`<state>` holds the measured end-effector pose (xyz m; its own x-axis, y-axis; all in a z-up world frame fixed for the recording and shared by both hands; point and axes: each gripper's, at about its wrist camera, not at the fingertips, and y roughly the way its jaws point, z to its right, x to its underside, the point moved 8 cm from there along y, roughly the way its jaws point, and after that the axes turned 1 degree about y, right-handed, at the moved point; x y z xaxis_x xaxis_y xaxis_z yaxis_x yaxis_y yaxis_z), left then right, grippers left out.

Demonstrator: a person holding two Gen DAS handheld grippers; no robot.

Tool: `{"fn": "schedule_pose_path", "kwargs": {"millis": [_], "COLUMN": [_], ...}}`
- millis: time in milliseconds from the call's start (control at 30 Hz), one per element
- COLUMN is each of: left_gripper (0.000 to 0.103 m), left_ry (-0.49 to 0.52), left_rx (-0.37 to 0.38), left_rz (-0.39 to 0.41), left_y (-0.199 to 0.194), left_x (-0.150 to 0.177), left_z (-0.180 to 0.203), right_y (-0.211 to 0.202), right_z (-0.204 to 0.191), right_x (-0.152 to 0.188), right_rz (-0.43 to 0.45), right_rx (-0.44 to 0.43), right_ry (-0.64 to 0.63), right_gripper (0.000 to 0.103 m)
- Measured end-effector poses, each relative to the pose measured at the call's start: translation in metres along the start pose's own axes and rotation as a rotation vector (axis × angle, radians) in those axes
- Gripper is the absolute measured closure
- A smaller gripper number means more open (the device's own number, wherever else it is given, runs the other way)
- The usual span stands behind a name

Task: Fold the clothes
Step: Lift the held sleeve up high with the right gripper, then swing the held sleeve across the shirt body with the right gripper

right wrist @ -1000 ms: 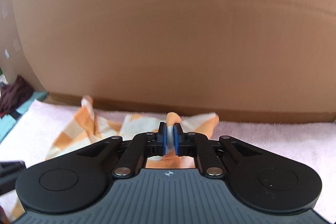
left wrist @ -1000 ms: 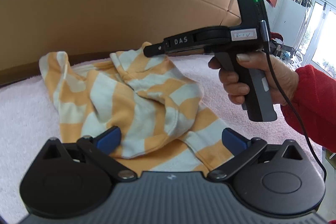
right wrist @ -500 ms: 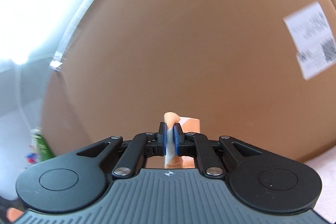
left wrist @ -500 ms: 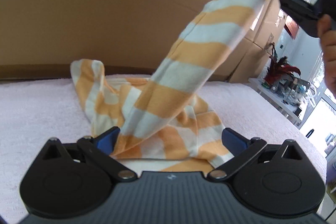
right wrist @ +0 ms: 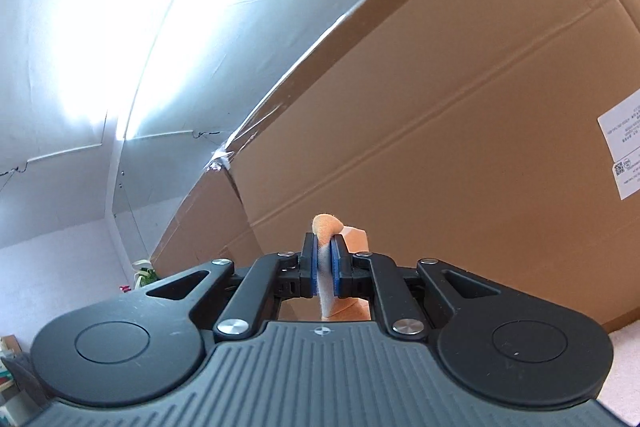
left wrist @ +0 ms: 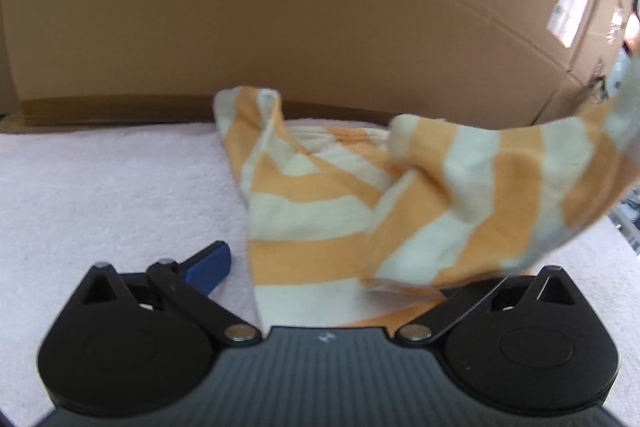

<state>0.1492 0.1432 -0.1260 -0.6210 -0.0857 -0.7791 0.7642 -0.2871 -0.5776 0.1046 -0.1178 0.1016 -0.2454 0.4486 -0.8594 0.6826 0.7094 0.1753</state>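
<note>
An orange-and-white striped garment (left wrist: 332, 211) lies on a pale pink towel (left wrist: 100, 187), one part pulled up and off to the right edge of the left wrist view. My left gripper (left wrist: 332, 267) stands open just above the towel; the cloth lies between its fingers, the left blue pad (left wrist: 210, 263) bare and the right one hidden under fabric. My right gripper (right wrist: 325, 267) is shut on a fold of the striped garment (right wrist: 327, 227) and points upward at the cardboard.
A large cardboard box (left wrist: 320, 11) walls off the back of the towel, with a white label (right wrist: 622, 151) on it. Beyond the box in the right wrist view is a white ceiling and wall (right wrist: 80, 67).
The right gripper rose and swung to the right with the cloth, leaving the left wrist view. The lifted part of the garment went from steeply raised to stretched sideways. The left gripper turned.
</note>
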Motion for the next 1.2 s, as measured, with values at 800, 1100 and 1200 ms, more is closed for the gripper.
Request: {"fn": "schedule_pose_path", "kwargs": {"millis": [800, 1100, 1200], "left_gripper": [0.005, 0.008, 0.007], "left_ry": [0.440, 0.466, 0.483], "left_rx": [0.452, 0.257, 0.221], "left_rz": [0.085, 0.028, 0.071], "left_y": [-0.131, -0.049, -0.049], "left_x": [0.055, 0.024, 0.012], "left_z": [0.150, 0.136, 0.125], "right_y": [0.004, -0.025, -0.036], "right_z": [-0.005, -0.013, -0.015], "right_x": [0.029, 0.021, 0.019], "right_rz": [-0.023, 0.018, 0.036], "right_rx": [0.051, 0.008, 0.003], "right_ry": [0.002, 0.006, -0.008], "right_gripper": [0.095, 0.095, 0.095]}}
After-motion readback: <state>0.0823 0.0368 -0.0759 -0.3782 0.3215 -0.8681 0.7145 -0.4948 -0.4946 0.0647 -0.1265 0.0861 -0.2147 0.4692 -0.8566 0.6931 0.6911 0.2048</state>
